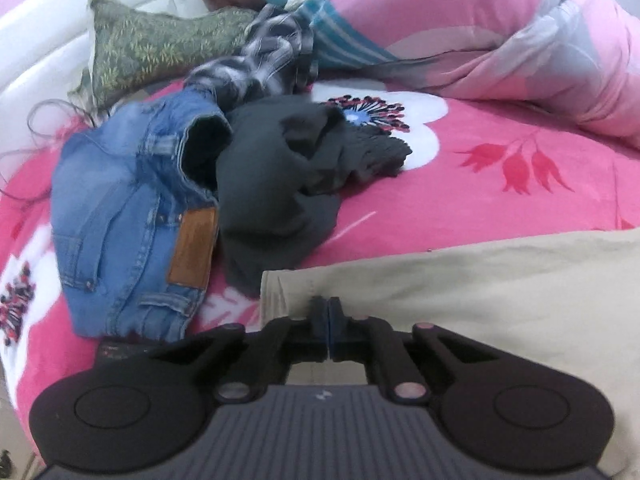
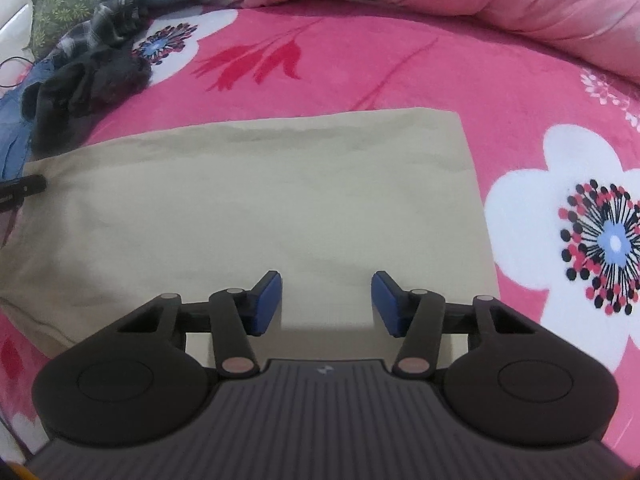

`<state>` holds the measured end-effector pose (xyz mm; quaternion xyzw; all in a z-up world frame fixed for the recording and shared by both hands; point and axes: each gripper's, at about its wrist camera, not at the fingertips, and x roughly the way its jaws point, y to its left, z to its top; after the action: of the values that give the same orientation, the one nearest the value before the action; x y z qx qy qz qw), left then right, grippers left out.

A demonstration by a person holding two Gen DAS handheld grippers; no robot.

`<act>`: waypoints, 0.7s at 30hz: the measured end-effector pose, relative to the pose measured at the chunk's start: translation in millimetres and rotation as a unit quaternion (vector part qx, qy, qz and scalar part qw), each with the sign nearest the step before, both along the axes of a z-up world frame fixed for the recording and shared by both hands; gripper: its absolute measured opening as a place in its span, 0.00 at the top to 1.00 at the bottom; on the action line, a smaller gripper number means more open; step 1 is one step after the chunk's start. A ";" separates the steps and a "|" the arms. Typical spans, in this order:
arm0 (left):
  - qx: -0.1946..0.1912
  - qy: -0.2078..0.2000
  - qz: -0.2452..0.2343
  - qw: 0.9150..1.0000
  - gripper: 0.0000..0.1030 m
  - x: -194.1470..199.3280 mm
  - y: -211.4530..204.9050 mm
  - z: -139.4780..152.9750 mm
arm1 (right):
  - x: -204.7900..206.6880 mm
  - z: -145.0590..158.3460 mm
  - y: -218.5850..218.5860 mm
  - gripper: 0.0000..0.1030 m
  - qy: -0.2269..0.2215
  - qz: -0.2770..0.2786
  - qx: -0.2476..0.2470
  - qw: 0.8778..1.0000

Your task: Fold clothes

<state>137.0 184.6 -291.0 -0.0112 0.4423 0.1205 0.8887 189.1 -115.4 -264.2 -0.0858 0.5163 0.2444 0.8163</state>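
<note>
So the left gripper (image 1: pixel 328 308) has its pads pinched together on the beige garment (image 1: pixel 480 280), right at that cloth's upper-left corner area in the lower middle of its frame. The right gripper (image 2: pixel 326 300) sits with jaws apart over the near edge of the same beige garment (image 2: pixel 260 200), nothing pinched yet. The cloth's long axis runs left-right across the frame, so I'd guess both ends lift together for a fold.
</note>
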 end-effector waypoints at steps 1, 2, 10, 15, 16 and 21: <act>-0.006 -0.002 -0.002 1.000 0.97 -0.6 2.0 0.2 | 0.5 -2.6 -1.3 0.52 0.004 -0.006 -0.003 1.000; -0.014 -0.005 -0.002 1.000 0.97 -2.2 4.5 2.1 | 1.1 -5.4 -2.7 0.52 0.008 -0.012 -0.006 1.000; -0.032 -0.001 -0.012 0.999 0.91 2.1 18.4 7.2 | 0.2 -9.3 -1.7 0.52 0.015 -0.032 -0.011 0.999; -0.071 0.007 -0.013 0.997 0.95 7.2 37.0 -4.5 | -1.5 -10.6 0.8 0.52 0.011 -0.027 -0.021 0.999; -0.091 0.007 -0.007 0.996 0.96 7.1 44.3 -3.7 | -1.8 -11.0 1.4 0.52 0.010 -0.025 -0.024 0.999; -0.140 0.004 0.048 0.989 0.89 -0.7 83.2 18.0 | 0.7 -12.8 2.7 0.51 0.016 -0.027 -0.031 0.999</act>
<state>136.2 267.8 -273.1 -0.1567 0.4575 0.1002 0.8695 189.8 -112.7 -276.9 -0.0929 0.5385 0.2077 0.8113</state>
